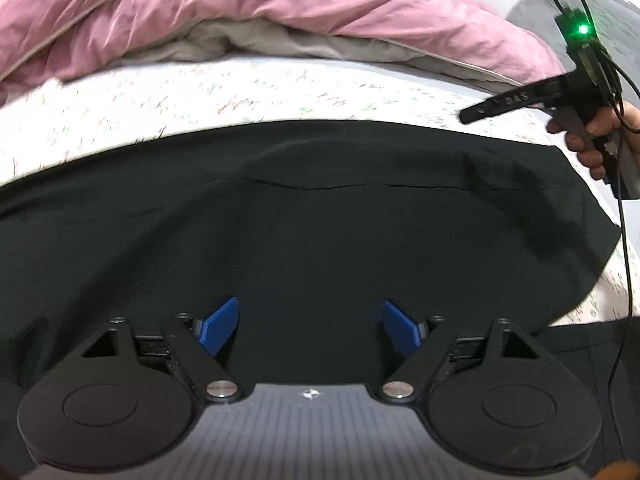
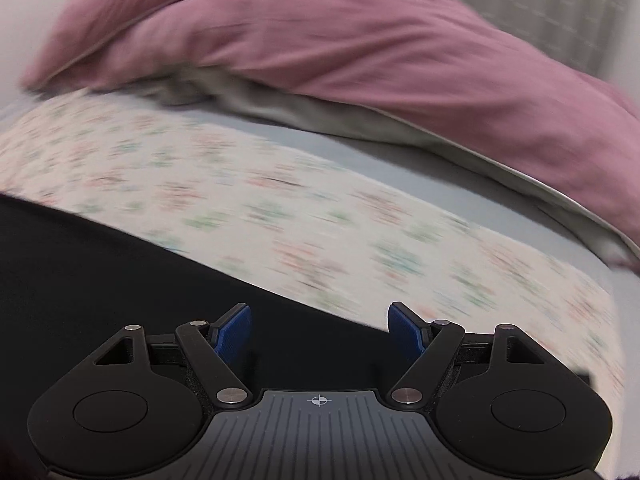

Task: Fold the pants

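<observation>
black pants lie flat on the floral sheet, far edge straight, well short of the pink duvet so there's bare sheet behind. left gripper spread wide over them, nothing pinched. right gripper spread too, at the pants' edge

Pants lie on the sheet, duvet behind (bunched).

Black pants; white floral-print sheet; pink duvet, grey underside; blue gripper pads
</observation>
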Available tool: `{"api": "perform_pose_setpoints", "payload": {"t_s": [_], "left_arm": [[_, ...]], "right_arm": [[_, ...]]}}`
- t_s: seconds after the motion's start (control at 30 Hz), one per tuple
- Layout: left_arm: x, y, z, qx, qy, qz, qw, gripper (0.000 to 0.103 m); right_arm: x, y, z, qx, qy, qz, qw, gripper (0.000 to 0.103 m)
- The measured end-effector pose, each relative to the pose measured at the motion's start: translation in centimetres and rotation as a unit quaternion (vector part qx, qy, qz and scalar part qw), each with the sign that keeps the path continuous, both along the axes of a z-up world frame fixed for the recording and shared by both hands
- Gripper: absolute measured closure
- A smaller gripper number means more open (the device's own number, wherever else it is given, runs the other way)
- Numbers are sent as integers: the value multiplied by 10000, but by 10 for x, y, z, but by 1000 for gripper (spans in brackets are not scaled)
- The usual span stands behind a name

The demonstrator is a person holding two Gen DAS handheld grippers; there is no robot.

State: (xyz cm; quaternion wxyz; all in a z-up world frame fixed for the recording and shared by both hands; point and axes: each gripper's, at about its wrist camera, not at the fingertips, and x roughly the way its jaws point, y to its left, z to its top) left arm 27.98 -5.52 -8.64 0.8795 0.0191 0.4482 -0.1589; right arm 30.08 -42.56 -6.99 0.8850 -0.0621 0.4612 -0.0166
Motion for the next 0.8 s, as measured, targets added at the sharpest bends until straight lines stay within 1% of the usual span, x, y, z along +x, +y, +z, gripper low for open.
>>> {"api": "perform_pose_setpoints", "payload": {"t_s": [0.07, 0.13, 0.2, 0.27, 0.33, 0.4, 0.43, 0.47, 0.5, 0.53, 0.57, 0.63, 0.67, 0.73, 0.8], "left_arm": [[1, 4, -3, -111, 79, 59, 9999, 2], [-1, 1, -5, -106, 55, 2, 9999, 0], [-3, 0, -6, -99, 27, -29, 9999, 0], [-5, -3, -8, -52, -9, -77, 10000, 0], [-8, -6, -9, 15, -54, -103, 9999, 0], [-11, -8, -10, 62, -96, -116, 9999, 0], [-11, -7, -10, 65, -114, -116, 9998, 0], [-12, -7, -11, 71, -133, -111, 9998, 0], [-12, -7, -11, 77, -151, -108, 9998, 0], [-11, -7, -12, 87, -164, -118, 9998, 0], [-12, -8, -12, 105, -175, -137, 9997, 0], [-11, -6, -11, 76, -186, -169, 9997, 0], [-9, -3, -11, -12, -194, -162, 9997, 0], [-8, 8, -8, -330, -226, -61, 9992, 0], [-9, 19, -4, -641, -216, 104, 9977, 0]], "right_arm": [[18, 23, -7, 33, 144, 297, 9995, 26], [34, 41, -16, 35, 262, 529, 9983, 26], [51, 56, -26, 44, 445, 724, 9964, 26], [64, 66, -36, 85, 616, 919, 9938, 30], [75, 75, -48, 110, 906, 1062, 9902, 30], [81, 79, -55, 101, 1011, 1131, 9884, 34], [83, 80, -55, 166, 1083, 1156, 9872, 45], [85, 81, -54, 265, 1164, 1197, 9856, 61], [86, 83, -53, 407, 1264, 1255, 9832, 71], [85, 85, -51, 476, 1348, 1293, 9813, 88], [85, 89, -49, 424, 1413, 1304, 9804, 99], [79, 98, -43, 107, 1323, 1299, 9826, 102], [74, 102, -36, -8, 1192, 1271, 9847, 103], [63, 110, -18, -176, 857, 1151, 9895, 103], [44, 118, 5, -285, 539, 1125, 9918, 103]]}}
